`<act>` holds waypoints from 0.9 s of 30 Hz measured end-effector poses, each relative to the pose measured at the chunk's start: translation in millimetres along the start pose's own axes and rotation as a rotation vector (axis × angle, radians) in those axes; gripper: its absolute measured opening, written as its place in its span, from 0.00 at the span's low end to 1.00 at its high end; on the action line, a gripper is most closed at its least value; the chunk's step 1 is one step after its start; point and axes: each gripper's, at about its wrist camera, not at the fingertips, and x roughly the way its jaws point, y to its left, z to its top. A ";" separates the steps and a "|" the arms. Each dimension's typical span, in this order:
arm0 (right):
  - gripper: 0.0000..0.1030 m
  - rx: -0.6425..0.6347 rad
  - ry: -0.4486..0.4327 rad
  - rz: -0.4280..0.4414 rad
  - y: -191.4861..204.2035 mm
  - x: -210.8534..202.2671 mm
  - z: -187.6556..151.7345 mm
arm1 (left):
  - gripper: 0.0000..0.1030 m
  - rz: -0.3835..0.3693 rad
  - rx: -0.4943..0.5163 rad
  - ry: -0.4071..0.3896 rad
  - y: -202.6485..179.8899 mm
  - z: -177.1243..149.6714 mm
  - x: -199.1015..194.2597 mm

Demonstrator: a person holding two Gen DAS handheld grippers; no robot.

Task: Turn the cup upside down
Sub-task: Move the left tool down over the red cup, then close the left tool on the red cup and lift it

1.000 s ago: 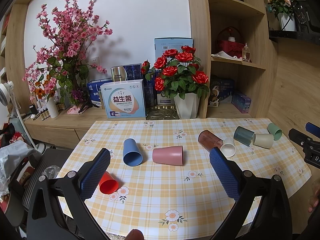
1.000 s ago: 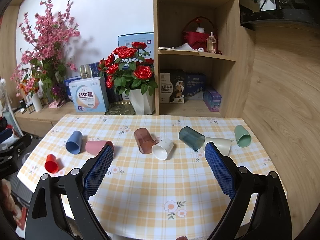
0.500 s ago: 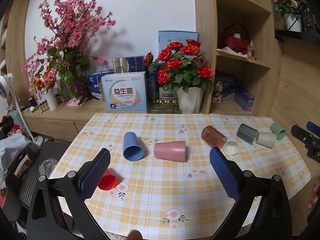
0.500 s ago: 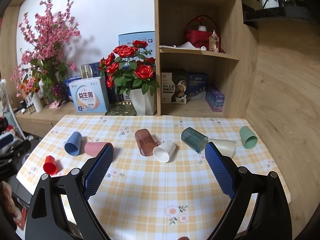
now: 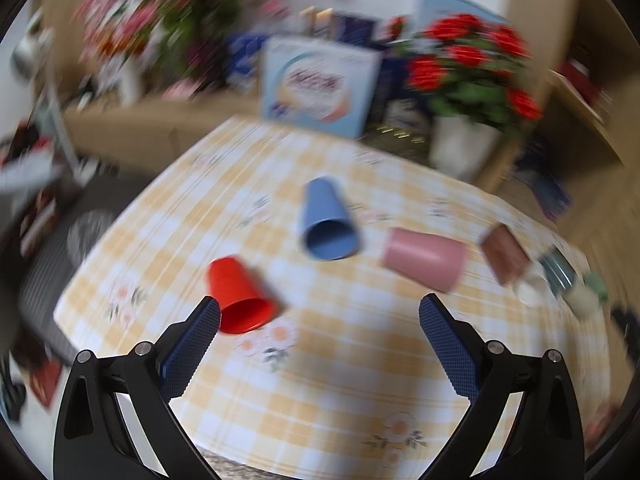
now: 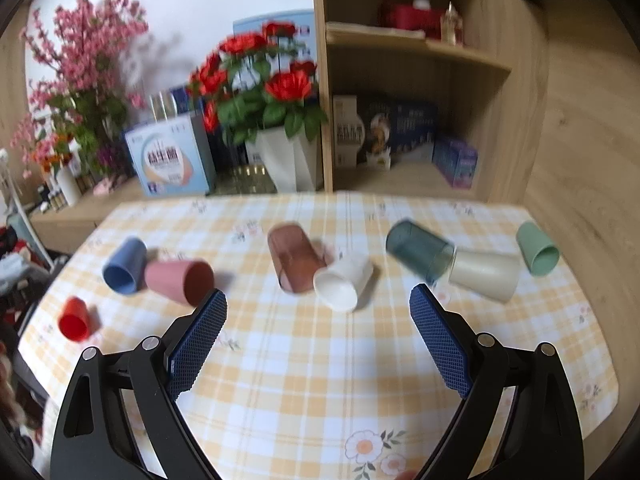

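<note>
Several cups lie on their sides on the yellow checked tablecloth (image 6: 320,368). In the left wrist view my left gripper (image 5: 319,314) is open and empty above the near left part of the table; the red cup (image 5: 238,294) lies just beyond its left finger, with the blue cup (image 5: 328,222) and pink cup (image 5: 426,258) farther on. In the right wrist view my right gripper (image 6: 318,312) is open and empty, with the white cup (image 6: 344,282) and brown cup (image 6: 294,258) just ahead between its fingers. Dark teal (image 6: 418,250), cream (image 6: 484,274) and green (image 6: 536,248) cups lie to the right.
A white vase of red roses (image 6: 288,160) and a light blue box (image 6: 168,158) stand on the counter behind the table. A wooden shelf unit (image 6: 400,80) rises at the back right. Pink blossom branches (image 6: 76,72) stand at the back left.
My left gripper has swung left and down toward the red cup, blurring its view. My right gripper has moved closer to the table, toward the white and brown cups.
</note>
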 end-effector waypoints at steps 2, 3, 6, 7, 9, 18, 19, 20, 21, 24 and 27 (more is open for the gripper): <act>0.87 0.012 0.065 0.022 -2.8 16.6 -7.9 | 0.90 0.013 -0.083 0.057 27.9 6.0 18.7; 0.87 0.004 0.101 0.004 -2.1 25.8 -12.1 | 0.85 0.016 -0.140 0.095 44.9 8.6 30.0; 0.87 -0.016 0.135 -0.044 -0.9 38.0 -21.1 | 0.77 0.003 -0.266 0.167 76.4 11.9 52.0; 0.87 -0.006 0.155 -0.044 -2.5 43.4 -23.3 | 0.75 -0.003 -0.301 0.189 83.5 13.0 58.6; 0.87 0.014 0.189 -0.051 -6.1 52.3 -26.3 | 0.73 -0.009 -0.340 0.214 90.5 15.0 68.9; 0.87 0.057 0.229 -0.046 -20.4 62.6 -33.5 | 0.68 -0.019 -0.438 0.329 100.9 19.5 117.9; 0.87 0.058 0.230 -0.045 -20.6 63.1 -33.6 | 0.68 -0.011 -0.429 0.336 101.2 19.9 121.0; 0.87 0.059 0.233 -0.043 -21.0 64.0 -33.9 | 0.68 -0.002 -0.424 0.341 101.6 20.5 123.6; 0.87 0.061 0.235 -0.040 -21.6 64.8 -33.6 | 0.68 0.001 -0.420 0.342 102.4 20.7 125.3; 0.87 0.063 0.244 -0.032 -21.0 68.2 -33.8 | 0.61 -0.002 -0.411 0.354 104.2 23.4 133.5; 0.87 0.056 0.250 -0.022 -18.7 69.3 -34.3 | 0.53 0.001 -0.405 0.360 105.9 25.8 138.3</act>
